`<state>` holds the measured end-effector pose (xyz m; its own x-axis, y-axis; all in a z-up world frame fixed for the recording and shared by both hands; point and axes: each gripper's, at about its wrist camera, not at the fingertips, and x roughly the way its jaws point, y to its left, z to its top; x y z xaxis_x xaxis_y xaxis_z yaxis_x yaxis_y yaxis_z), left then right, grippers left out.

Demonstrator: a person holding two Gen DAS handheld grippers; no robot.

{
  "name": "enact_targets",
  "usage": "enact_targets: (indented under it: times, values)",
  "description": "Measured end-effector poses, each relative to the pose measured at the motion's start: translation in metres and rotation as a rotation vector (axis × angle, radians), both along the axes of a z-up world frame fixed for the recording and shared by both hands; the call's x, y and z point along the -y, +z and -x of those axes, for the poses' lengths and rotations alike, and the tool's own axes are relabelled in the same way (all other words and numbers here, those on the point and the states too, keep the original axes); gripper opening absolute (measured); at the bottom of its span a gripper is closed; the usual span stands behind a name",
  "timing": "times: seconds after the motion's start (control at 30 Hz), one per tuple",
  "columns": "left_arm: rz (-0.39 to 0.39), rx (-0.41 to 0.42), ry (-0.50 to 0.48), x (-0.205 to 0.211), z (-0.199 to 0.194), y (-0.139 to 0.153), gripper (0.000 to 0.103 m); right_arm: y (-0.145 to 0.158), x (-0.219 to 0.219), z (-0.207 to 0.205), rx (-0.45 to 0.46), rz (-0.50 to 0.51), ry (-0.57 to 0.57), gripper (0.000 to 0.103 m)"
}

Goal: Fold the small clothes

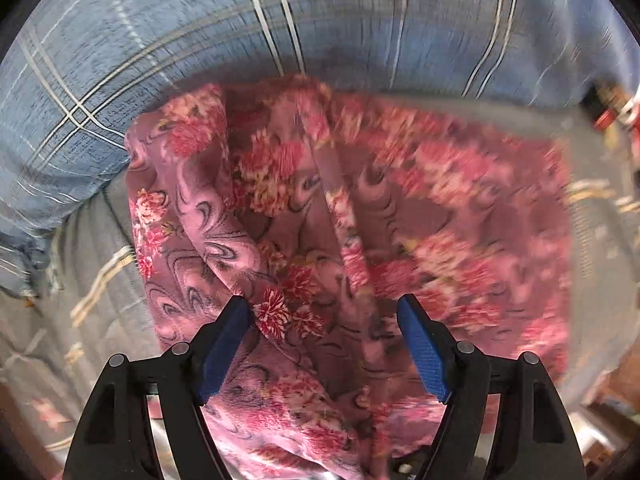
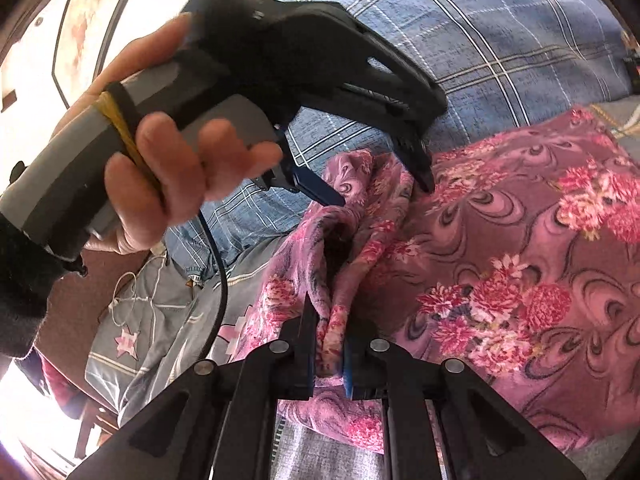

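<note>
Blue plaid bedding [image 1: 120, 40] filled the far side of the bed, with a grey sheet [image 1: 100, 240] nearer me. On it lay the pink floral garment [image 1: 360, 208], the one piece I could see to fold. Its right part lay fairly flat; its left part was bunched into ridges, one fold standing up with a dark hollow under it. No tidy fold showed yet, so I judged the job early: the bunched side still wanted spreading before any halving.

My left hand [image 2: 168, 176] held the left claw [image 1: 324, 312] pointing down over the ridges, jaws spread wide, cloth beneath them but nothing pinched; its pads [image 1: 424, 344] stood clear.

My right claw [image 2: 326, 344] was clamped narrow on a raised pleat at the garment's near edge, holding that cloth fast.
</note>
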<state>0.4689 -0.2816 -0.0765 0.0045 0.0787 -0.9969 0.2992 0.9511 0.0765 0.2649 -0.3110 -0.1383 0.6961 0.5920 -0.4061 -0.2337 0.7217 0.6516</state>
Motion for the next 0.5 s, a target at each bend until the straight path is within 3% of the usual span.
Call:
enact_targets:
  times: [0.07, 0.1, 0.13, 0.2, 0.37, 0.5]
  values:
    - [-0.076, -0.003, -0.023, 0.004, 0.001, -0.012, 0.072, -0.001, 0.003, -0.003, -0.010, -0.005, -0.005, 0.009]
    - [-0.094, 0.008, -0.023, 0.004, 0.002, -0.015, 0.062, -0.001, 0.003, -0.004, -0.013, -0.007, -0.005, 0.009]
    - [-0.105, 0.025, -0.014, 0.003, 0.003, -0.015, 0.040, 0.000, 0.004, -0.005, -0.015, -0.009, -0.007, 0.009]
    - [-0.105, 0.056, 0.014, -0.004, 0.003, -0.012, 0.016, 0.001, 0.007, -0.006, -0.016, -0.029, -0.009, 0.009]
    - [0.092, 0.106, 0.084, -0.027, 0.015, 0.006, 0.010, 0.011, 0.023, -0.001, -0.001, -0.150, -0.025, 0.008]
    - [0.203, 0.118, 0.105, -0.015, 0.024, 0.022, 0.010, 0.035, 0.045, 0.015, 0.069, -0.185, -0.072, 0.008]
